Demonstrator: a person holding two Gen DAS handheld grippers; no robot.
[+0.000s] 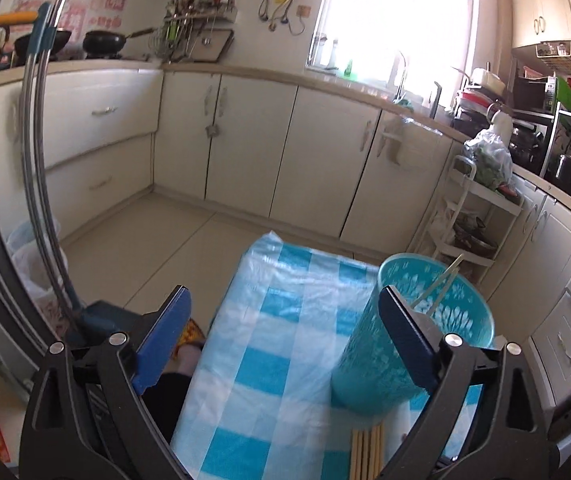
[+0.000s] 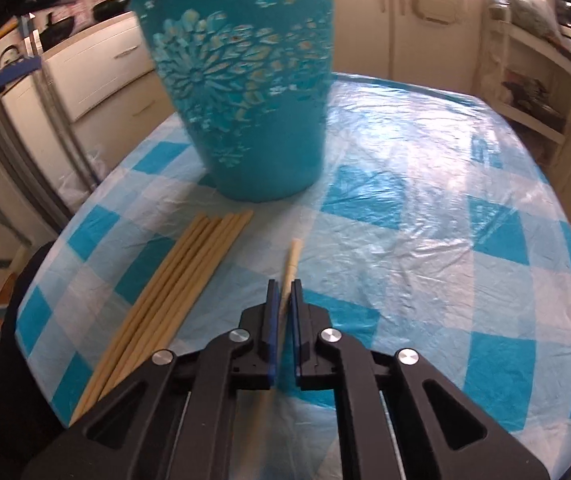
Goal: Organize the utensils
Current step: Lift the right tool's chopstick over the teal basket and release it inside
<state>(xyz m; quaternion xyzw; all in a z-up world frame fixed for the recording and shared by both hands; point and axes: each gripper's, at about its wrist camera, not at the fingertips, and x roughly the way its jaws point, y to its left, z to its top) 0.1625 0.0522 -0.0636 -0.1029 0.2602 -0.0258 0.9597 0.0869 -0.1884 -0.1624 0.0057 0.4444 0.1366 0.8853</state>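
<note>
A teal cut-out holder (image 2: 245,92) stands on the blue-and-white checked table (image 2: 425,220). It also shows in the left wrist view (image 1: 405,332) with two pale chopsticks (image 1: 441,284) inside. Several wooden chopsticks (image 2: 165,292) lie in a bundle to the left of it; their ends show in the left wrist view (image 1: 367,456). My right gripper (image 2: 284,286) is shut on one chopstick (image 2: 291,264), held just above the cloth in front of the holder. My left gripper (image 1: 285,304) is open and empty, raised above the table, its right finger (image 1: 405,340) in front of the holder.
White kitchen cabinets (image 1: 245,140) run around the room under a counter. A white trolley (image 1: 469,216) with a bag of greens stands past the table's far right. A plastic-lined bin (image 1: 37,264) is on the floor at left.
</note>
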